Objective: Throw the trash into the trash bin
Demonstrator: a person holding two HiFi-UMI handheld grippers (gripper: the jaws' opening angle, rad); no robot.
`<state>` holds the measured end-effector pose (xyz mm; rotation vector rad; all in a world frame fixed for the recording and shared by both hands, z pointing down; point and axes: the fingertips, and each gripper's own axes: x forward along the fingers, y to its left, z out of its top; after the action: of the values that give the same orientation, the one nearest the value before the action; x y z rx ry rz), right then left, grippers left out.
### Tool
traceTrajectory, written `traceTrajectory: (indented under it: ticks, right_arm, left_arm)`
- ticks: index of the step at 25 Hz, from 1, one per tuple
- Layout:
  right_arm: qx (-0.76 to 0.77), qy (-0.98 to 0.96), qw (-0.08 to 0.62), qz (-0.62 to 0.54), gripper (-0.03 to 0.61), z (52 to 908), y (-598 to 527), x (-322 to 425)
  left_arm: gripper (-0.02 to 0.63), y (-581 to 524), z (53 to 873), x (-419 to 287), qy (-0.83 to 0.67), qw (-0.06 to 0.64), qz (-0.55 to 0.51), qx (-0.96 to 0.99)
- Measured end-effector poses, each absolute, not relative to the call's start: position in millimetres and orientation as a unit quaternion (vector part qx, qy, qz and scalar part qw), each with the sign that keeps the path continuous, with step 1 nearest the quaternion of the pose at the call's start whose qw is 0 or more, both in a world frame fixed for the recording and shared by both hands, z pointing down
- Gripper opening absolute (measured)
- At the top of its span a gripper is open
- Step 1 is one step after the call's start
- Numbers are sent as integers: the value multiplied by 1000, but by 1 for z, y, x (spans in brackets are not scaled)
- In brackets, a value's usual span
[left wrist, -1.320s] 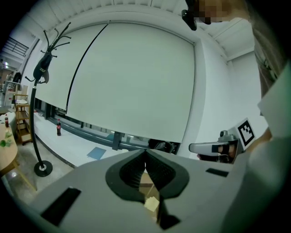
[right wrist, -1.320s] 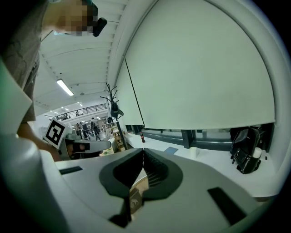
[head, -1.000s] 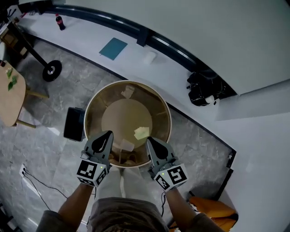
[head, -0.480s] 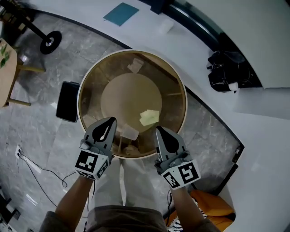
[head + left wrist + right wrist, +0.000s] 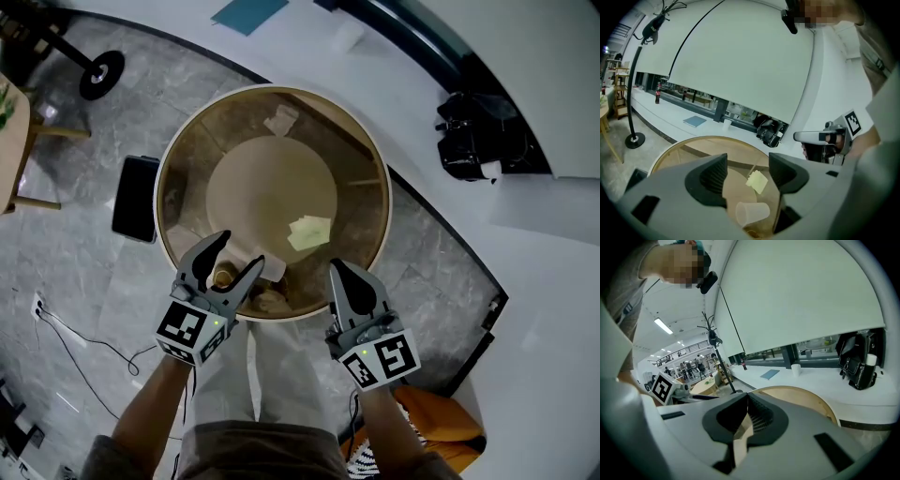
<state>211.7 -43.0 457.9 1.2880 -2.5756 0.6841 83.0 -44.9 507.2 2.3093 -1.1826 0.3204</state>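
Observation:
A round wooden trash bin [image 5: 377, 165] stands on the floor in front of me. In it lie a yellow paper [image 5: 309, 231], a clear plastic cup [image 5: 270, 269] and brown scraps [image 5: 223, 277]. My left gripper [image 5: 235, 253] hangs over the near rim with its jaws opening and nothing between the pads. In the left gripper view the cup [image 5: 752, 213] and the yellow paper [image 5: 757, 181] show through the gap, down in the bin [image 5: 693, 140]. My right gripper [image 5: 341, 270] is shut and empty over the near rim, to the right. The right gripper view shows its jaws [image 5: 747, 401] closed before the bin [image 5: 820, 401].
A flat black object [image 5: 136, 197] lies on the floor left of the bin. On the white ledge behind are a black bag [image 5: 478, 136], a teal book [image 5: 248, 11] and a paper cup [image 5: 349, 36]. A stand's round base [image 5: 101, 75] is far left; cables [image 5: 84, 342] trail on the floor.
The left gripper's jaws have gone from shut to wide open. Both grippers have sunk toward the bin's near rim, and the bin fills more of the head view.

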Motion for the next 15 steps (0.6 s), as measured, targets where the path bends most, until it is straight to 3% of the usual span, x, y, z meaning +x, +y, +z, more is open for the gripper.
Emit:
traceTrajectory:
  ticks: [15]
  right_arm:
    - [429, -862, 102, 252, 18, 478, -38, 212]
  left_arm:
    - [274, -10, 614, 105, -377, 330, 197, 843]
